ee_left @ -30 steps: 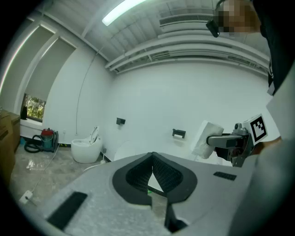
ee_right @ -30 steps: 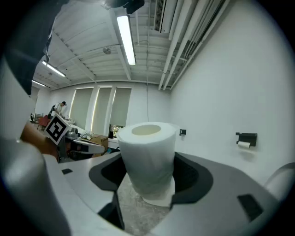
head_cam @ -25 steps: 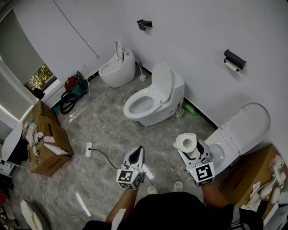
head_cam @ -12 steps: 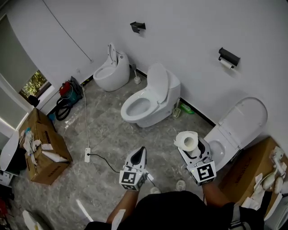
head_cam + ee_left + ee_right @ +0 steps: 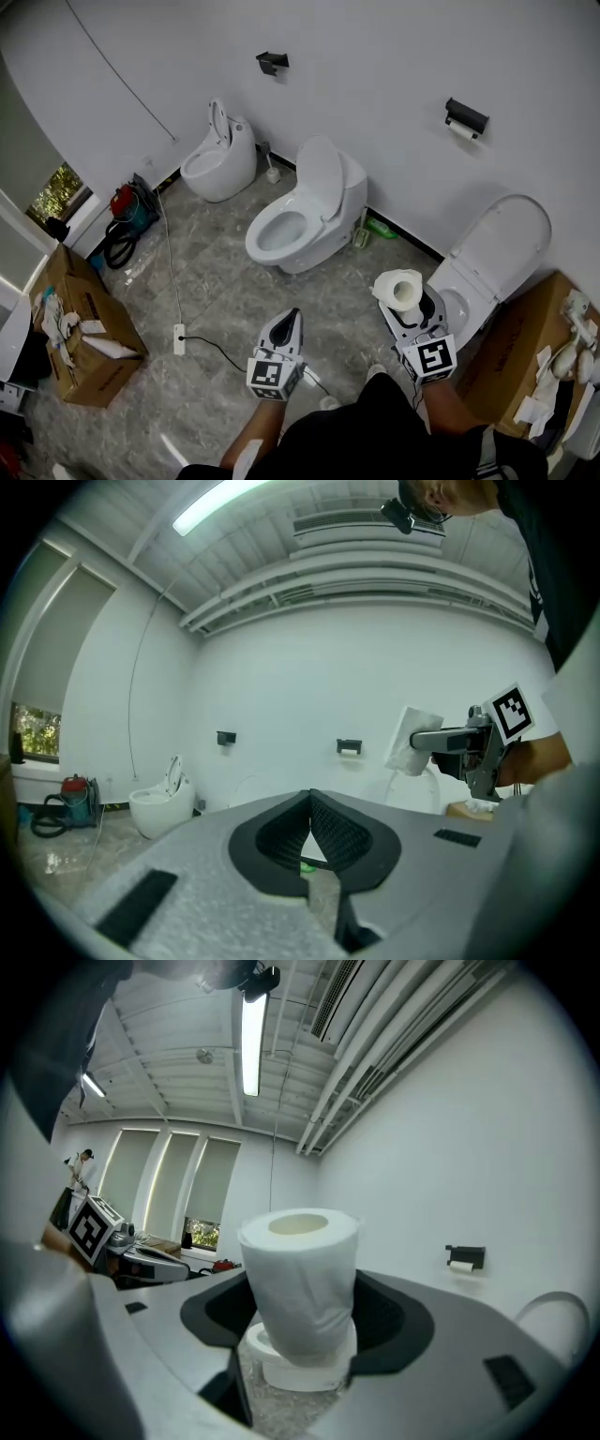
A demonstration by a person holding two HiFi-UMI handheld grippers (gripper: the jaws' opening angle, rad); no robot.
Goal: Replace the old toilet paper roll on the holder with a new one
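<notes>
Right tongs point(image 5: 409, 307): jaws stood wide and gripped a new toilet paper roll point(image 5: 302, 1283) by its sides. The roll was upright with the core hole up, at lower right of the head view.

Left tongs point(image 5: 309, 822): jaws were pressed together with nothing between them. They sat at lower centre of the head view, tips toward the top of the frame and level with the right pair, with a gap between the two.

Wall holder point(image 5: 466, 115): black, at upper right of the head view. The old roll point(image 5: 460, 130) hung under it, thin and white, well apart from the new roll.

A toilet with raised lid point(image 5: 495, 251) stood just beyond the right tongs. A middle toilet point(image 5: 305, 211) was at frame centre and a far toilet point(image 5: 217, 155) at upper left. A second black holder point(image 5: 272, 63) was on the wall above.

Floor point(image 5: 216, 300): grey marble-look tile. A cardboard box point(image 5: 80, 342) stood at lower left.
</notes>
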